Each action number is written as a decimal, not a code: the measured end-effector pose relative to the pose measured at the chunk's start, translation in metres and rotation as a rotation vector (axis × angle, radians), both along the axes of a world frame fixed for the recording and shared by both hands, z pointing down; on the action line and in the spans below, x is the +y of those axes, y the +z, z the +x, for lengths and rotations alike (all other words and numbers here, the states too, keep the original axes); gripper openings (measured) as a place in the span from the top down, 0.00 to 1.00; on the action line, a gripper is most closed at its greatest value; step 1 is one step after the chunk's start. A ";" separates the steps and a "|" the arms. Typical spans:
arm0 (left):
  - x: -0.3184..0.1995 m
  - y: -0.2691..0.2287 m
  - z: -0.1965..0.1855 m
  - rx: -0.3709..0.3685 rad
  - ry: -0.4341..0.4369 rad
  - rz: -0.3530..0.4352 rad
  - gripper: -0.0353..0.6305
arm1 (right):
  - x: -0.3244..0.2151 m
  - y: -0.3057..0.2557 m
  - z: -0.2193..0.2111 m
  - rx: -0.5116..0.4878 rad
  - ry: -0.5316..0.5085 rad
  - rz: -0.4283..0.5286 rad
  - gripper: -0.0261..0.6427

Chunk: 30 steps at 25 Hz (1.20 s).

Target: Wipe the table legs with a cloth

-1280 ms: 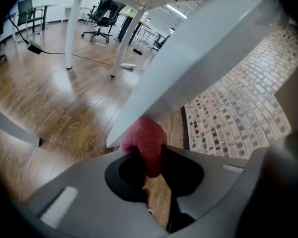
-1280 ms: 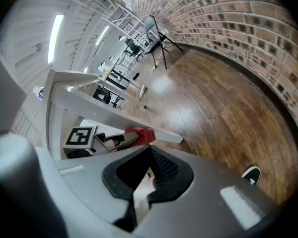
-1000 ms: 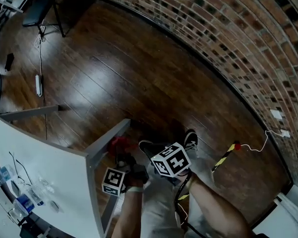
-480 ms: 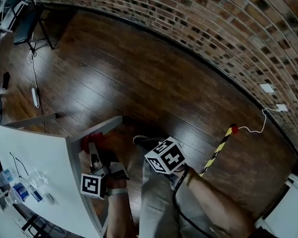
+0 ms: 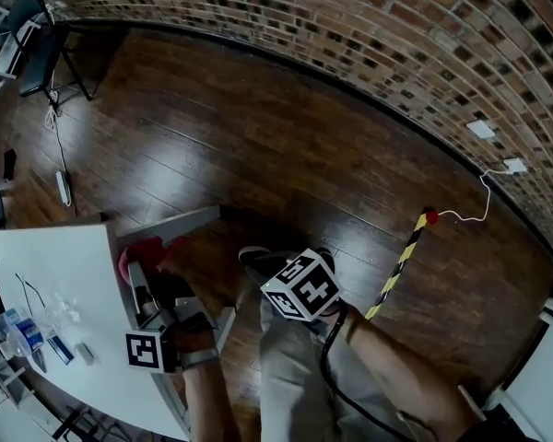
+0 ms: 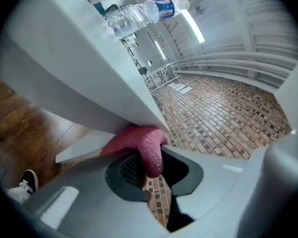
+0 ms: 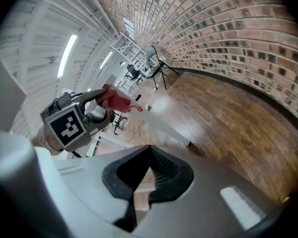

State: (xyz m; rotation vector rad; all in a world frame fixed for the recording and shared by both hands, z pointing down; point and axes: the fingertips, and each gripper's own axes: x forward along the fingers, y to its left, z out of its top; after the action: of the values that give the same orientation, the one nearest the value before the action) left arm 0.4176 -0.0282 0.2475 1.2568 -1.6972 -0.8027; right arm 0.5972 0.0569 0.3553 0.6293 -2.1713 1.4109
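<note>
Dark, glossy plank floor (image 5: 258,145) runs up to a curved brick wall (image 5: 424,44). At the left stands a white, smooth-topped table (image 5: 55,284) carrying clear plastic bottles (image 5: 18,334). One bottle bears a blue label, but its print is too small to read.

The left gripper (image 6: 154,177) sits at the table's corner, clenched on the cloth (image 6: 144,143). The cloth is red and fuzzy, bunched into a lump. One fold hangs down between the ribbed pads while the rest bulges above the jaws. It presses against the underside of the table corner, at the top of the grey, flat-sided leg (image 6: 84,148). The gripper's cube shows black square markers and no legible writing.

The right gripper (image 7: 141,180) hangs well apart from the cloth, over the floor, with its jaws closed together on nothing. Its cube carries the same markers.

Further right, a yellow-and-black striped pole (image 5: 398,265) with a red tip lies on the floor.
</note>
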 end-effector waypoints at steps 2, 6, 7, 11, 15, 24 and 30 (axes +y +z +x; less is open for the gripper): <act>0.018 0.002 -0.005 0.008 -0.017 -0.005 0.87 | 0.016 0.001 -0.005 -0.001 -0.001 -0.005 0.97; 0.052 0.003 -0.015 0.010 0.000 -0.004 0.87 | 0.052 0.002 -0.029 -0.007 -0.007 -0.014 0.97; 0.061 0.003 -0.017 0.008 0.010 -0.007 0.87 | 0.061 0.002 -0.036 -0.007 -0.009 -0.013 0.97; 0.100 0.006 -0.028 -0.011 0.054 -0.028 0.87 | 0.101 0.005 -0.068 -0.002 0.001 -0.019 0.97; 0.130 -0.001 -0.027 0.004 0.131 -0.001 0.87 | 0.141 0.004 -0.093 -0.009 0.064 -0.033 0.97; 0.216 0.003 -0.049 0.007 0.225 -0.062 0.87 | 0.231 0.001 -0.131 0.064 0.152 -0.009 0.97; 0.273 0.007 -0.061 0.003 0.202 -0.101 0.87 | 0.262 -0.011 -0.114 0.044 0.234 -0.015 0.97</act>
State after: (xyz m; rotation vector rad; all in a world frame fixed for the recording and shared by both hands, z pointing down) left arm 0.3568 0.2444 0.2543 1.3308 -1.5591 -0.5909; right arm 0.4829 0.3193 0.3444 0.9255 -2.1043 1.5134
